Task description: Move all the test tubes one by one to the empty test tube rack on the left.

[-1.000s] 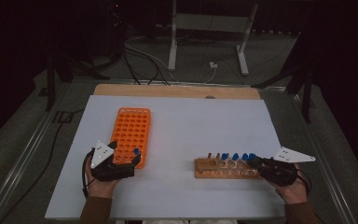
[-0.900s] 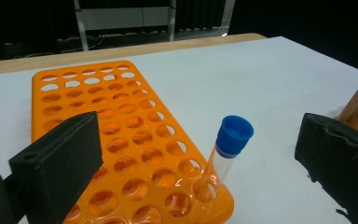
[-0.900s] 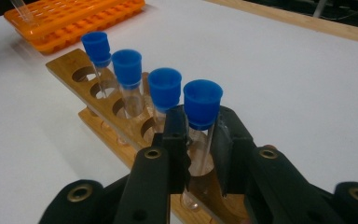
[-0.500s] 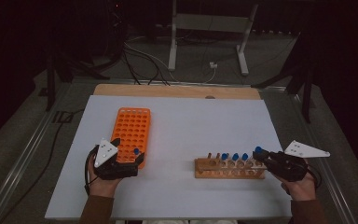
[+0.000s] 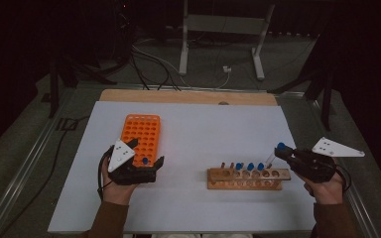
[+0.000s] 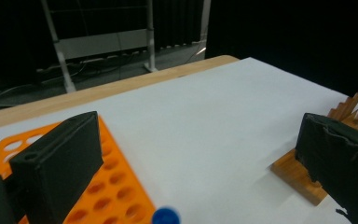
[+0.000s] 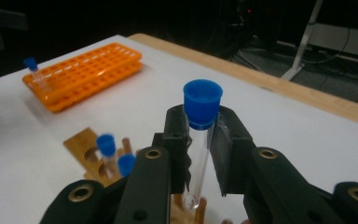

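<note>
My right gripper (image 5: 284,151) is shut on a clear test tube with a blue cap (image 5: 280,147), held above the right end of the wooden rack (image 5: 248,179). In the right gripper view the tube (image 7: 200,140) stands upright between the jaws of my right gripper (image 7: 200,128), its cap above them. Three blue-capped tubes (image 5: 250,166) stand in the wooden rack. My left gripper (image 5: 147,152) is open at the near end of the orange rack (image 5: 141,131), its jaws on either side of a blue-capped tube (image 5: 145,161). That cap (image 6: 165,217) lies low between the wide jaws of my left gripper (image 6: 200,154).
The white sheet (image 5: 203,129) covers the table, with a wooden strip (image 5: 188,96) along its far edge. Cables and a metal stand (image 5: 218,29) lie on the floor beyond. In the left gripper view the orange rack (image 6: 116,196) is at the left and the wooden rack (image 6: 298,172) at the right.
The right gripper has risen, lifting the blue-capped tube up out of the wooden rack. The left gripper has lifted and shifted slightly right at the orange rack's near end.
</note>
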{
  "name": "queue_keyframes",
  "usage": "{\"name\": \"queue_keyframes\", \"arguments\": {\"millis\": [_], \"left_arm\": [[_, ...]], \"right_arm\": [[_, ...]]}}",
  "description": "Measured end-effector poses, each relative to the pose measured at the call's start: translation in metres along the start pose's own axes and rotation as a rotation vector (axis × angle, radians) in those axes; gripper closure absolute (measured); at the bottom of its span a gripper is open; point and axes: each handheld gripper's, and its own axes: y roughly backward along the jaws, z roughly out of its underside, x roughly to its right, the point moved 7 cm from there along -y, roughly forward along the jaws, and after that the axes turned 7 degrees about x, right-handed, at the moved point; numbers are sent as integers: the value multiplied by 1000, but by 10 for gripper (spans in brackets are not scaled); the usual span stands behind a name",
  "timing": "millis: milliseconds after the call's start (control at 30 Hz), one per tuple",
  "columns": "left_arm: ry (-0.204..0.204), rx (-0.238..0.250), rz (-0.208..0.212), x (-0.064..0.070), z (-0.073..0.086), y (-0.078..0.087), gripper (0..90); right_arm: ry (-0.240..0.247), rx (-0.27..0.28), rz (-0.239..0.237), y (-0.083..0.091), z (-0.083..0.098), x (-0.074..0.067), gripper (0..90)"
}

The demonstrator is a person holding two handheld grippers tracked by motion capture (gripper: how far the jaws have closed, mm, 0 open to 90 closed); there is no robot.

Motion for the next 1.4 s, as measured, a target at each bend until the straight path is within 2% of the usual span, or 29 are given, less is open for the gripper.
{"name": "queue_keyframes", "arguments": {"millis": [200, 400, 633, 900, 1033, 1167, 1200, 1400], "left_arm": [[-14, -4, 30, 14, -6, -14, 20], [-33, -9, 45, 28, -10, -29, 25], [-45, -12, 98, 50, -15, -49, 31], [-36, -19, 151, 75, -18, -70, 44], [-48, -40, 199, 90, -16, -79, 83], [-61, -37, 249, 103, -16, -83, 255], [-65, -33, 263, 105, -16, -84, 327], [-80, -37, 305, 113, -15, -87, 590]], "right_arm": [[5, 41, 10, -12, -15, -3, 768], [20, 62, -8, -30, -27, -18, 767], [32, 57, -81, -56, -36, -44, 768], [45, 36, -149, -83, -39, -75, 767], [55, 24, -179, -93, -38, -88, 767], [60, 17, -201, -100, -37, -98, 766], [58, 15, -207, -101, -37, -100, 766], [51, 15, -241, -104, -36, -109, 766]]}}
